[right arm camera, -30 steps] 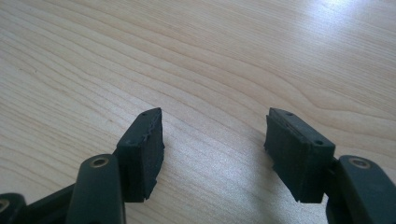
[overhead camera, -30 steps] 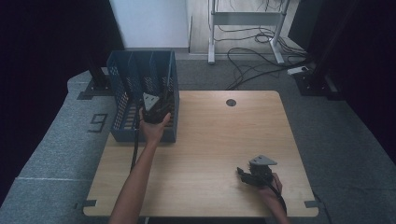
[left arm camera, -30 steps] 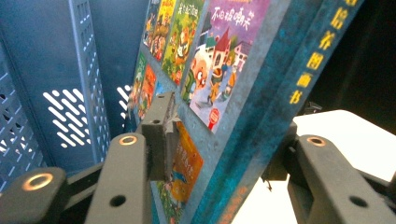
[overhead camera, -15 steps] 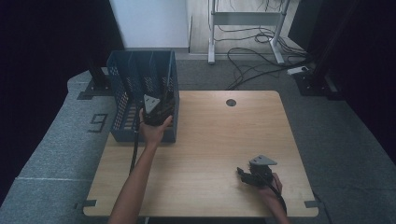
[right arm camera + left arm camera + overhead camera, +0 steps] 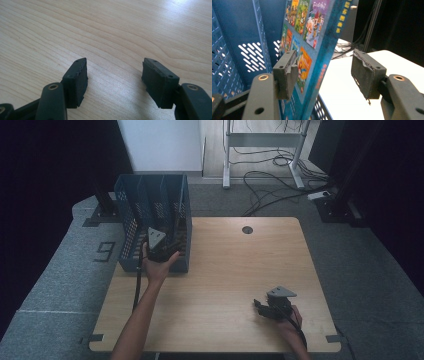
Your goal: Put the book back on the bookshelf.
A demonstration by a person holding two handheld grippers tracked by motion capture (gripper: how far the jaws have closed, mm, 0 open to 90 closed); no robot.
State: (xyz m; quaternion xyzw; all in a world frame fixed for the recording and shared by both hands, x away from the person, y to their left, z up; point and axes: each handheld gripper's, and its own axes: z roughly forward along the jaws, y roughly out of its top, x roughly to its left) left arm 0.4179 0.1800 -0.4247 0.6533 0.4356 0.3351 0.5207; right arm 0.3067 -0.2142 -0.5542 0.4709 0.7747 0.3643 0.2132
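Left gripper (image 5: 325,75) gaping around a picture book (image 5: 312,42) standing in the blue crate's (image 5: 131,215) right-hand slot. Best backed straight out, without nudging the cover. Right gripper (image 5: 115,83) parted, empty, over the table (image 5: 240,265).

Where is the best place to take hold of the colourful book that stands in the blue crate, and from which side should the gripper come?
Probably its spine edge. The book stands nearly upright, leaning a little, in the blue crate, thin edge toward the left gripper. Come straight along that edge from the table's side, one open jaw on each cover. The left pad looks close to the picture cover already; the right one stands off.
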